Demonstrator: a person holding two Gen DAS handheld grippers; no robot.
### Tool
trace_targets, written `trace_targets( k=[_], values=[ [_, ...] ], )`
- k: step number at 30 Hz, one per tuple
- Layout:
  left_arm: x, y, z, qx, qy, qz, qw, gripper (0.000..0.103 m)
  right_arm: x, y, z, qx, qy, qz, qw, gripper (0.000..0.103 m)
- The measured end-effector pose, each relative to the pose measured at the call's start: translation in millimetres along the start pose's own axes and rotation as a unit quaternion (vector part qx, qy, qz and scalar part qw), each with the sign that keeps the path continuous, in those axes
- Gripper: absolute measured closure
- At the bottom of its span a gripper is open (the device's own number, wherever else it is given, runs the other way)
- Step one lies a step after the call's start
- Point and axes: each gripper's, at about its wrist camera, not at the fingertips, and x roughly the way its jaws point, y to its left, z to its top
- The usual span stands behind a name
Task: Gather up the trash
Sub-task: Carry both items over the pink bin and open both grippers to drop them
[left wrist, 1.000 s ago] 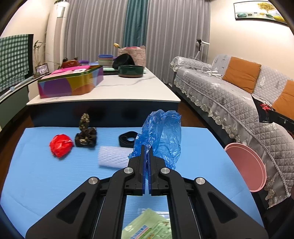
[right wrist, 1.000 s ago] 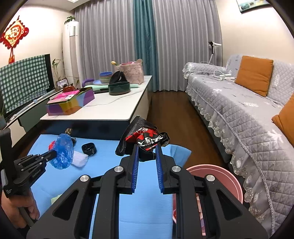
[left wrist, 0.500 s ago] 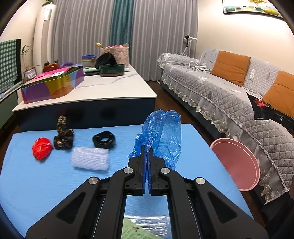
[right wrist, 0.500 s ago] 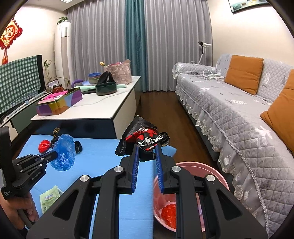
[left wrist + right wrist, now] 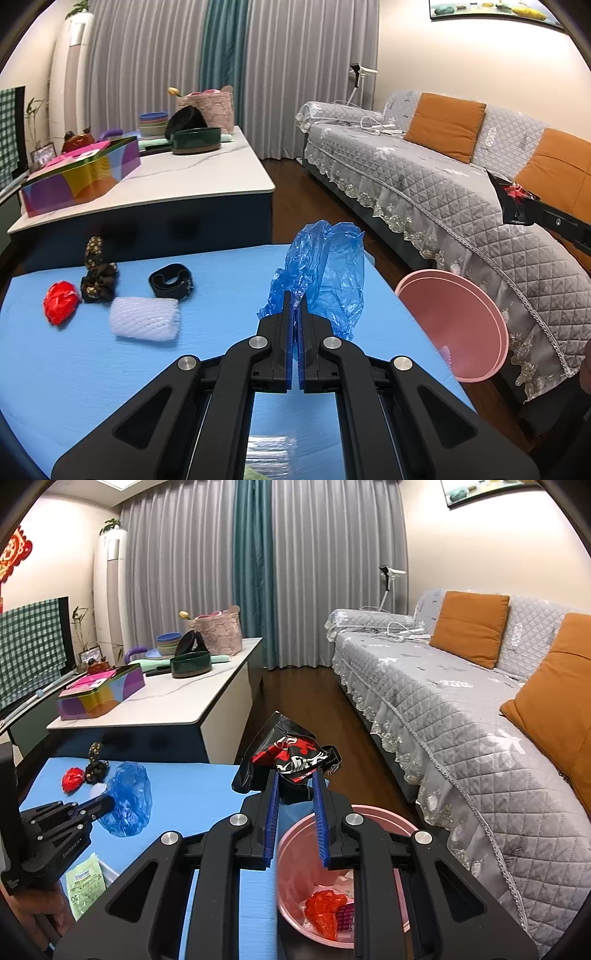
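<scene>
- Landmark for all positions: pink bin (image 5: 384, 821), standing on the floor at the right edge of the blue mat (image 5: 221, 354), between mat and sofa (image 5: 461, 709).
- Left gripper (image 5: 295, 306): fingers closed tight on a crumpled blue plastic bag (image 5: 325, 273); the bag sticks up and forward past the fingertips. In the right wrist view the same bag (image 5: 127, 799) hangs over the mat, well left of the bin.
- Right gripper (image 5: 295, 786): fingers partly closed, clamping a black-and-red snack wrapper (image 5: 291, 755). Wrapper sits above the bin's far-left rim, not inside it.
- Bin contents: a red crumpled piece (image 5: 325, 910) and some pale scraps at the bottom.
- On the mat, far from the bin, at the mat's far-left part: red crumpled ball (image 5: 61, 306), dark patterned scrunchie (image 5: 98, 280), black band (image 5: 171, 286), white foam net sleeve (image 5: 146, 323).
- Green packet (image 5: 85, 884) lies on the mat's near side, left of the bin, beside the left gripper's body.
- A hand (image 5: 33, 912) grips the left gripper's handle at the lower left of the right wrist view.
</scene>
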Motion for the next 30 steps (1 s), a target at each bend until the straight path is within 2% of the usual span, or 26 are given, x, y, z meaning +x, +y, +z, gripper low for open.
trace_targets(
  k=[12,22,30],
  values=[
    [14.2,-47.3,15.5,0.019,0.001,-0.03,0.9994,0.102,-1.0,-41.1,6.9,0.045,-0.005,-0.038,0.998,0.084],
    [44.0,-107.0,22.4,0.043,0.01,-0.075,0.9962,0.102,11.9,-74.4,4.6,0.061,0.01,-0.071,0.996,0.084],
    [75.4,-150.3,20.2,0.063,0.024,-0.108,0.9919,0.102,32.7,-95.4,-2.5,0.077,0.031,-0.08,0.993,0.084]
  ],
)
